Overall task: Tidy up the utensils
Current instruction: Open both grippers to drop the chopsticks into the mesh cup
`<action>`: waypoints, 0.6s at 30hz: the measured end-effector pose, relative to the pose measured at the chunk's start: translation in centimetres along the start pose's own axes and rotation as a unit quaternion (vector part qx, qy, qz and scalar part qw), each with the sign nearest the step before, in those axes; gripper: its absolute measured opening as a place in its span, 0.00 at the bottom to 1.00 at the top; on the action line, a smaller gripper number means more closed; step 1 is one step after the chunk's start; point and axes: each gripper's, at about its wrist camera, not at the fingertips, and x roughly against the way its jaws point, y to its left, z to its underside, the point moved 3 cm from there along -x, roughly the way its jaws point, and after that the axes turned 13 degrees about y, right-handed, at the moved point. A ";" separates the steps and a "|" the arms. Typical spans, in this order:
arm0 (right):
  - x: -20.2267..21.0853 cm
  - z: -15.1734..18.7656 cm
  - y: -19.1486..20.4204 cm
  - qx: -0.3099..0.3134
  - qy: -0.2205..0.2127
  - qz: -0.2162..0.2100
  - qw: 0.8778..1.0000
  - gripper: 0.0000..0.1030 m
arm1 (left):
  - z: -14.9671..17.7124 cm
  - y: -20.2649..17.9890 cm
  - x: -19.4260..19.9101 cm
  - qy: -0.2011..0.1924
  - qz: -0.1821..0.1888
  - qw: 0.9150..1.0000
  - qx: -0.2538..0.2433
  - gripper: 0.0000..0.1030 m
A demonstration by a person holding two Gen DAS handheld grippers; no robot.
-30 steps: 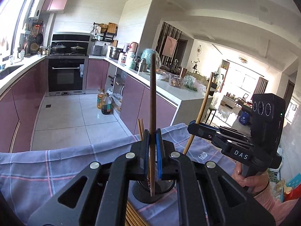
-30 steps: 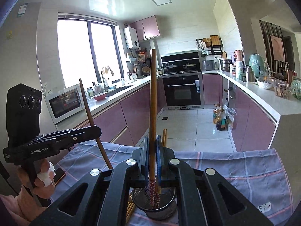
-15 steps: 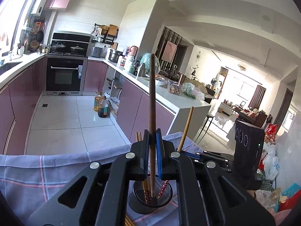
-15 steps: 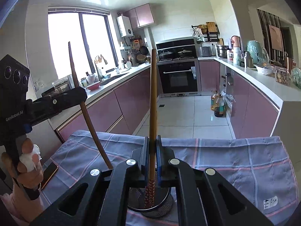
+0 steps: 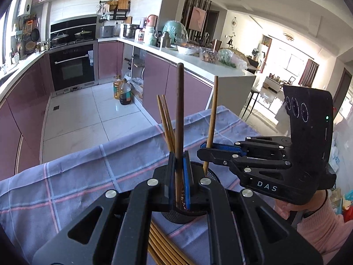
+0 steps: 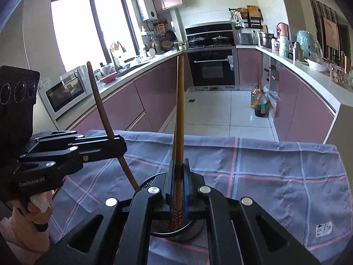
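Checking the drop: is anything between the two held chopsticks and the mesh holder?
Nothing visible. The left hand-held gripper has its dark chopstick tip inside the mesh holder; the right hand-held gripper has its light chopstick tip inside too.

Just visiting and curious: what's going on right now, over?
Left claw shut on dark chopstick, right claw shut on light chopstick. Both tips down in the mesh holder. Two chopsticks already inside; nothing blocking.

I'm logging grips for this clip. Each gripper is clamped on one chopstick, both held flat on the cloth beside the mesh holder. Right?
Not flat: each gripper holds its chopstick roughly upright, lower end in the mesh holder. The right wrist view shows the left gripper with the dark chopstick and the right gripper with the light chopstick.
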 end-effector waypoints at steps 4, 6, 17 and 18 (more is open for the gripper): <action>-1.0 0.0 -0.2 -0.008 0.015 -0.002 1.000 0.06 | 0.1 0.6 -1.8 0.014 -0.006 1.000 0.007 0.07; -1.2 -0.1 -0.3 -0.013 0.016 -0.002 1.000 0.06 | -0.2 0.6 -2.3 0.017 -0.003 1.000 0.012 0.07; -1.4 -1.0 -0.2 -0.022 0.007 0.012 1.000 0.07 | -0.2 1.4 -3.3 0.018 -0.023 0.999 0.026 0.15; -1.4 -1.1 -0.3 -0.023 0.005 0.014 1.000 0.07 | 0.0 1.5 -3.0 0.014 -0.026 0.999 0.028 0.18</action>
